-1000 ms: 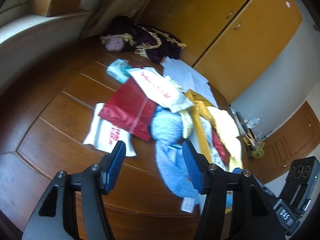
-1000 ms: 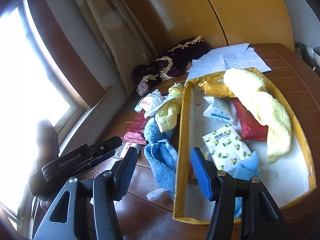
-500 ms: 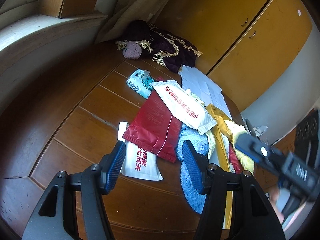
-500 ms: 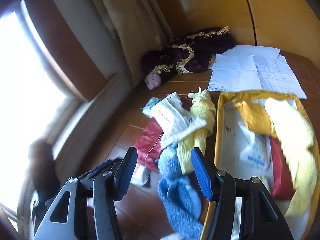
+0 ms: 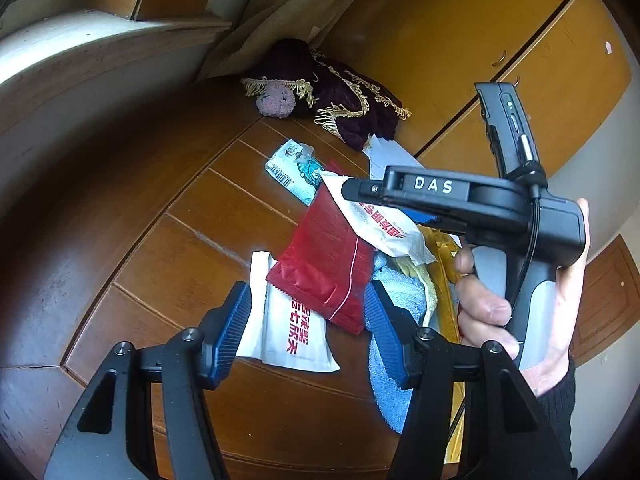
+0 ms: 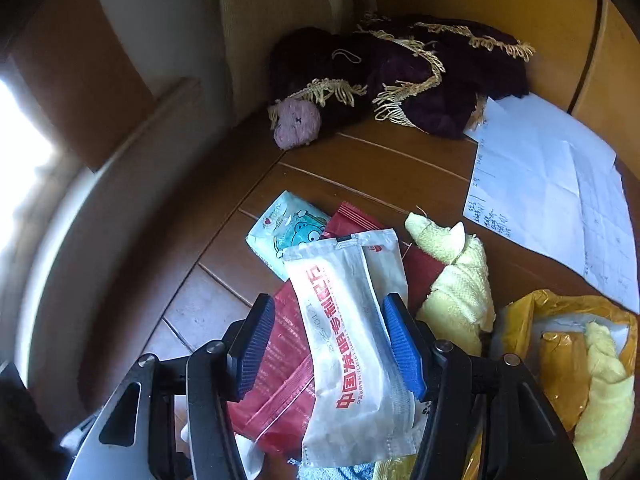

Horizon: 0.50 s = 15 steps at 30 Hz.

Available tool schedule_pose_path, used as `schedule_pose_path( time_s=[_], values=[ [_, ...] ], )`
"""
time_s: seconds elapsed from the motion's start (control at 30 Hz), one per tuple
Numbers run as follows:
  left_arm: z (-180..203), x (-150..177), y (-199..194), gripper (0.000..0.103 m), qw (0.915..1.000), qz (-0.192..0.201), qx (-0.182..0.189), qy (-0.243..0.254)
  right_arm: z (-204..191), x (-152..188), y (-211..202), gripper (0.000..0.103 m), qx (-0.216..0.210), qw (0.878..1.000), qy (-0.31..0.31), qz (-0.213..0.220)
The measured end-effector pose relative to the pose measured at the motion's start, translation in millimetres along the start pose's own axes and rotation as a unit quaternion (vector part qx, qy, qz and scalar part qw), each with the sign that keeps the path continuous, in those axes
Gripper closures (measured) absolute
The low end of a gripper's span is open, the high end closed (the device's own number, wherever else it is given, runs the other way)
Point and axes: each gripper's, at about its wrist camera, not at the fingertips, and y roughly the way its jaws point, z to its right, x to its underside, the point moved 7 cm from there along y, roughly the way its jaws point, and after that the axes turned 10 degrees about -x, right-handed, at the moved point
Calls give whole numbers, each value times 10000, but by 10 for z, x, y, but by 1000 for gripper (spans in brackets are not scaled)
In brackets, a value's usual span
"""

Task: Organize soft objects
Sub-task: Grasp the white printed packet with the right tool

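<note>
Packets and towels lie heaped mid-table; we see a white packet [image 6: 352, 344] with red print on top, over a red packet [image 6: 280, 376], with a teal packet [image 6: 280, 232] at the far end of the heap. Right gripper [image 6: 330, 348] has its pads apart, one each side of the white packet, not pressing it as far as we can tell. Yellow towel [image 6: 456, 284] lies just right of the heap, beside a yellow tray [image 6: 516, 320] holding more yellow cloth. Papers [image 6: 548, 192] sit toward the far right of the table [image 6: 360, 160]; a dark fringed cloth [image 6: 420, 76] and a pink plush [image 6: 298, 122] are at the far edge by the curtain.

Left gripper [image 5: 306, 324] is also spread wide, over a second white packet [image 5: 288, 332] that pokes out from under the red one, blue towel [image 5: 396, 300] just right. A hand [image 5: 520, 312] holds the right gripper's handle.
</note>
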Motion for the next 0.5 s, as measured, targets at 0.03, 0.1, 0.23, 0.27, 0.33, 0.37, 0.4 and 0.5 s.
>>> schedule_pose_path(
  time_s=[0.03, 0.1, 0.23, 0.27, 0.33, 0.37, 0.4, 0.5],
  values=[
    [-12, -3, 10, 46, 10000, -6, -8, -18, -10, 7, -8, 56, 73, 10000, -56, 9],
    [-17, -7, 23, 46, 10000, -29, -5, -35, -3, 38, -13, 68, 362, 9992, -138, -28],
    [10, -5, 28, 46, 10000, -47, 11, -29, -1, 59, 16, 79, 694, 9970, -326, -60],
    [23, 3, 18, 46, 10000, -43, 21, -20, -4, 72, 9, 80, 745, 9966, -344, -44],
    [42, 16, 6, 46, 10000, -33, 8, 16, -11, 78, -14, 84, 786, 9964, -326, 13],
    [55, 24, 2, 46, 10000, -36, 2, 30, -20, 85, -49, 86, 811, 9962, -321, 72],
    [68, 31, -1, 46, 10000, -43, 5, 36, -33, 96, -88, 88, 791, 9964, -296, 125],
    [102, 53, -18, 46, 10000, -24, -4, 78, -52, 132, -223, 88, 629, 9974, -156, 322]
  ],
)
